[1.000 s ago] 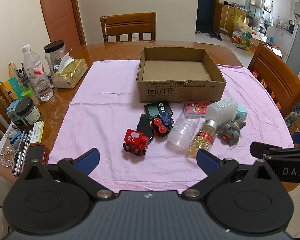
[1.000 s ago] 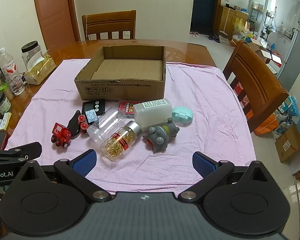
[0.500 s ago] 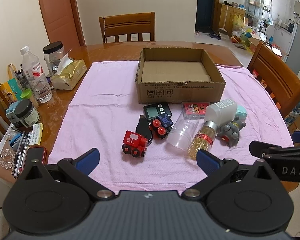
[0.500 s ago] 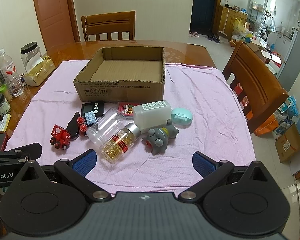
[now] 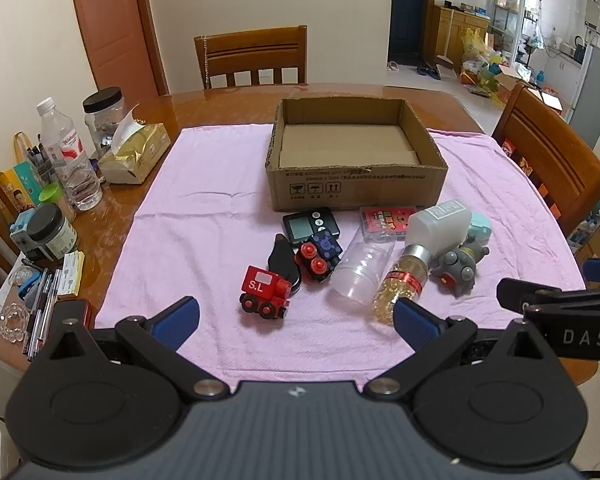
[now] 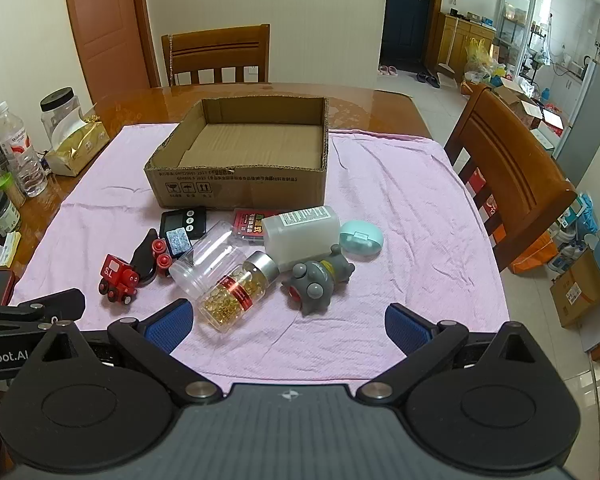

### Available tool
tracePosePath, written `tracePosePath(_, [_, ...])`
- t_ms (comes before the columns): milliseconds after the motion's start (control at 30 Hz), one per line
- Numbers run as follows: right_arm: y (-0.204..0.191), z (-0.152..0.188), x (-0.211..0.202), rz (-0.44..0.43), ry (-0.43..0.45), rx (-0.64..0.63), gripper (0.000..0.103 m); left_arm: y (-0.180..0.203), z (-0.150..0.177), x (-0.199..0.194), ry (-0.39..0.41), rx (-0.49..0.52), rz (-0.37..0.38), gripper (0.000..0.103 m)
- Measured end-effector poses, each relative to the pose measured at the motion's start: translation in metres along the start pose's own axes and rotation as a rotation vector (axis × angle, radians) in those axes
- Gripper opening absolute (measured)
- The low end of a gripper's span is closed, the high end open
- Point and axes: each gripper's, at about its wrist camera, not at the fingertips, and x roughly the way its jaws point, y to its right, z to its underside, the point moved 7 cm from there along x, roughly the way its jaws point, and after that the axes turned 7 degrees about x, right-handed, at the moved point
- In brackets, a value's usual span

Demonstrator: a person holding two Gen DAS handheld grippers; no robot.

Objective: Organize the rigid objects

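Though wide apart, right fingers (image 6: 168, 326) near capsule bottle (image 6: 236, 294)

The left black two-finger gripper with blue rubber pads (image 5: 296, 320) is spread wide — its two fingers stand far apart with nothing between them, one blue pad (image 5: 175, 320) on its left and the other on its right, each carried on a black hinged link that runs back to a round black housing. It sits level, low and near the front edge of the pink cloth (image 5: 204, 216). The right black two-finger gripper with blue rubber pads (image 6: 288, 326) matches it — fingers wide apart, gripping nothing, level above the same edge of the cloth, just beside the left one; each shows at the edge of the other's view.
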Motion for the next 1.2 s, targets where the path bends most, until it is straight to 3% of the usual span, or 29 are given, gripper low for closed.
tracePosePath(800, [0.006,-0.011,-0.002,-0.026,0.007,-0.019,0.103,0.005,-0.010,-0.005,0.001,0.006,-0.016,0.102])
tracePosePath(1200, [0.006,-0.012,0.004,-0.028,0.020,-0.036,0.103,0.006,-0.012,0.006,0.015,0.043,0.023,0.102])
